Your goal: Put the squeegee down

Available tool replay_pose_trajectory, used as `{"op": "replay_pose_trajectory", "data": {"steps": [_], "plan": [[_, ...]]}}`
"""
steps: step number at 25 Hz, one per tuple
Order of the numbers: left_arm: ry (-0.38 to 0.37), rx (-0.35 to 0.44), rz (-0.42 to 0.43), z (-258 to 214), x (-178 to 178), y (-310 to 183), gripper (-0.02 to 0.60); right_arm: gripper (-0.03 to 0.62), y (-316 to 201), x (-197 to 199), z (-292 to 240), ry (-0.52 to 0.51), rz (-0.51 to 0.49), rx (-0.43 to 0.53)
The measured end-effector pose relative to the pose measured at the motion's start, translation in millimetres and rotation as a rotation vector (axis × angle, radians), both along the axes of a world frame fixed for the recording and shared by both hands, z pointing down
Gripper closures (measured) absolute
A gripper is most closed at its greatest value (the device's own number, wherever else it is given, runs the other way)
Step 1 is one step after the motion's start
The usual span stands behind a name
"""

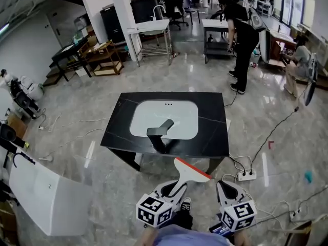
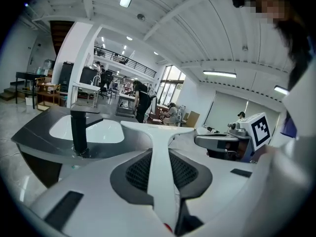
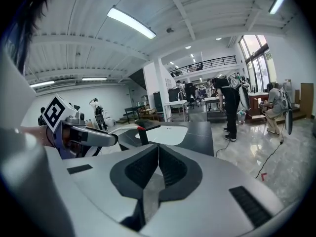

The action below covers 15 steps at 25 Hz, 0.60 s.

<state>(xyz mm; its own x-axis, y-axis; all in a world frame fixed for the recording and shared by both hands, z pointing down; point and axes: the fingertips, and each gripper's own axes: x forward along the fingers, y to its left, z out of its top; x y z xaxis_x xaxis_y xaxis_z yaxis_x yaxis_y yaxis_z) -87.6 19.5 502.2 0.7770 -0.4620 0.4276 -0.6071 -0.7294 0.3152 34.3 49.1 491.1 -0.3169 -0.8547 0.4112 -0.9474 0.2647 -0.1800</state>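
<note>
A white squeegee [image 1: 188,170] with an orange-red blade edge sticks up and forward out of my left gripper [image 1: 173,187], which is shut on its handle. Seen from the left gripper view, the handle [image 2: 159,152] runs between the closed pads and the blade spreads out ahead. My right gripper [image 1: 226,185] hangs beside it, shut with nothing in it; its pads [image 3: 157,158] meet. Ahead stands a black table [image 1: 215,137] with a white sink [image 1: 177,114] and a black faucet [image 1: 160,135]. Both grippers are short of the table's near edge.
A person [image 1: 243,35] stands bent over beyond the table at a cart. A power strip [image 1: 247,176] and cables lie on the floor to the right. A white panel [image 1: 46,199] leans at the near left. Shelves and carts line the back.
</note>
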Motion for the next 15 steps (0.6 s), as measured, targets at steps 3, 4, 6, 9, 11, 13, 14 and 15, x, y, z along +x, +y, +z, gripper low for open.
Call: {"op": "replay_pose_trajectory", "data": {"steps": [3, 4, 6, 9, 11, 13, 14, 15], "plan": [[0.01, -0.004, 0.032, 0, 7, -29, 0.494, 0.576, -28, 4, -5, 0.013, 0.025, 0.004], [0.014, -0.003, 0.039, 0, 8, -40, 0.494, 0.576, -37, 5, -6, 0.017, 0.033, 0.006], [0.019, -0.003, 0.049, 1, 11, -60, 0.494, 0.576, -52, 8, -7, 0.025, 0.051, 0.006], [0.028, -0.006, 0.066, 3, 15, -85, 0.494, 0.576, -67, 16, -6, 0.043, 0.09, -0.004], [0.031, -0.008, 0.088, 5, 18, -98, 0.494, 0.576, -75, 24, -3, 0.053, 0.127, -0.011], [0.03, -0.011, 0.111, 9, 22, -109, 0.494, 0.576, -84, 33, -1, 0.062, 0.162, -0.017], [0.029, -0.014, 0.12, 11, 23, -113, 0.494, 0.576, -88, 36, 0, 0.065, 0.175, -0.019], [0.03, -0.018, 0.127, 12, 25, -117, 0.494, 0.576, -91, 39, 0, 0.068, 0.186, -0.021]]}}
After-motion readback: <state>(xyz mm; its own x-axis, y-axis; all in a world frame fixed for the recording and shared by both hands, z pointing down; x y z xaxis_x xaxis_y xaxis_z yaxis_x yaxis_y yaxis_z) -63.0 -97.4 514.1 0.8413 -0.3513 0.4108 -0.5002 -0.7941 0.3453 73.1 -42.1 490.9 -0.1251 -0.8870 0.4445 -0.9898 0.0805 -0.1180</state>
